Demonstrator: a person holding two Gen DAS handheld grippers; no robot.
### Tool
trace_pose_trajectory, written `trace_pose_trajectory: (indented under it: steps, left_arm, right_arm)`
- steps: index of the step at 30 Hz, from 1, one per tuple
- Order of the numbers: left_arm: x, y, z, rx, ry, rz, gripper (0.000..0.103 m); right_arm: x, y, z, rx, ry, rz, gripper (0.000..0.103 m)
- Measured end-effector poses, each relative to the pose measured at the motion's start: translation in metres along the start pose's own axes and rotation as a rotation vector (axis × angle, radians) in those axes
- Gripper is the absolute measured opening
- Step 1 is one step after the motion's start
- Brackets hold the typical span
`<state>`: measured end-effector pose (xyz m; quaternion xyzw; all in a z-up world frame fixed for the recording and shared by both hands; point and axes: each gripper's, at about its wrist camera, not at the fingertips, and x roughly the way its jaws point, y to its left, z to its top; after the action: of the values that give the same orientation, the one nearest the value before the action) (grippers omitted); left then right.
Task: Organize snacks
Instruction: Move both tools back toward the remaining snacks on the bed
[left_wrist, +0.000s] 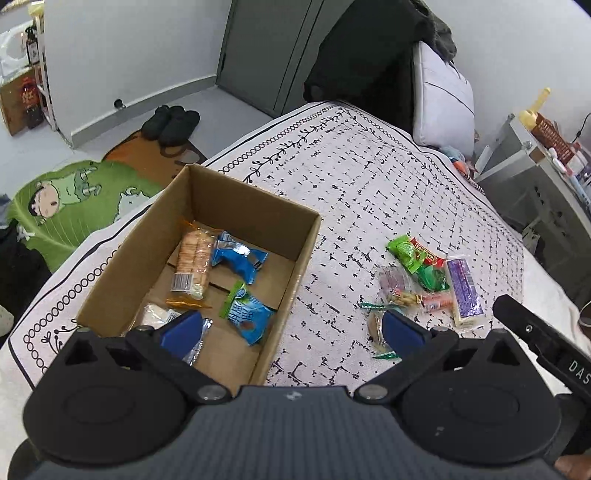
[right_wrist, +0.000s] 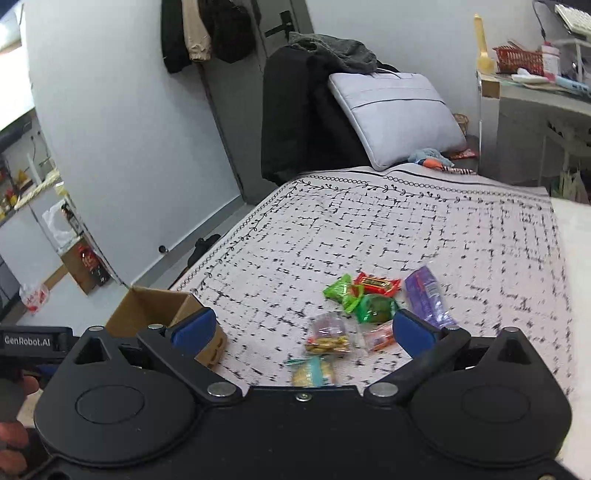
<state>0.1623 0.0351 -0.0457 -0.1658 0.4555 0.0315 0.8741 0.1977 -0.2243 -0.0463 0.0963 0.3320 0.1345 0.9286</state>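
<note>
Left gripper (left_wrist: 291, 325): nearest of all, fingers spread wide and holding nothing, hanging above the near right corner of the box.
Right gripper (right_wrist: 304, 328): also released and bare, fingers wide apart, over the near edge of the loose snacks.
Cardboard box (left_wrist: 122, 258): open-topped, on the left side of the bedspread (left_wrist: 369, 177).
In the box: a sleeve of crackers (left_wrist: 192, 264) lying lengthwise, a blue packet (left_wrist: 238, 256) just to its right, a second blue packet (left_wrist: 245, 314) nearer, and a pale wrapper (left_wrist: 155, 314) in the near left corner.
Loose snacks: a small heap to the right of the box, well apart from it; a bag of nuts (right_wrist: 328, 334) and a small orange packet (right_wrist: 378, 338) near, green packets (right_wrist: 354, 299) and a red bar (right_wrist: 376, 284) behind, a purple bar (right_wrist: 424, 295) on the right.
Far end: a grey cushion (right_wrist: 395, 114) leaning against dark clothing (right_wrist: 295, 110).
</note>
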Motion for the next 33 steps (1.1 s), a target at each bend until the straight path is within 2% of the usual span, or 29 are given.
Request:
trace_pose_trajectory:
  steps: [5,10,15,20,27,29,33]
  left_arm:
    - [0.003,-0.02,-0.006,0.016,-0.004,0.002,0.103]
    - [0.008,-0.037,-0.012,0.025,-0.028,0.002,0.103]
    - [0.016,-0.057,-0.019,0.036,-0.046,0.003,0.101]
    - [0.027,-0.078,-0.024,0.045,-0.046,-0.002,0.1]
    - [0.051,-0.101,-0.031,0.047,-0.01,-0.022,0.092]
    - [0.061,-0.108,-0.033,0.044,0.009,-0.014,0.089]
    - [0.081,-0.116,-0.035,0.019,0.041,0.0,0.081]
  right_arm:
    - [-0.003,-0.022,-0.001,0.006,-0.014,-0.009,0.103]
    - [0.001,-0.047,-0.006,0.055,-0.022,-0.067,0.103]
    - [0.011,-0.065,-0.013,0.068,0.009,-0.074,0.102]
    - [0.024,-0.085,-0.017,0.132,0.047,-0.064,0.095]
    - [0.04,-0.108,-0.021,0.197,0.083,-0.078,0.085]
    - [0.043,-0.113,-0.022,0.199,0.088,-0.08,0.081]
    - [0.052,-0.123,-0.024,0.214,0.091,-0.105,0.078]
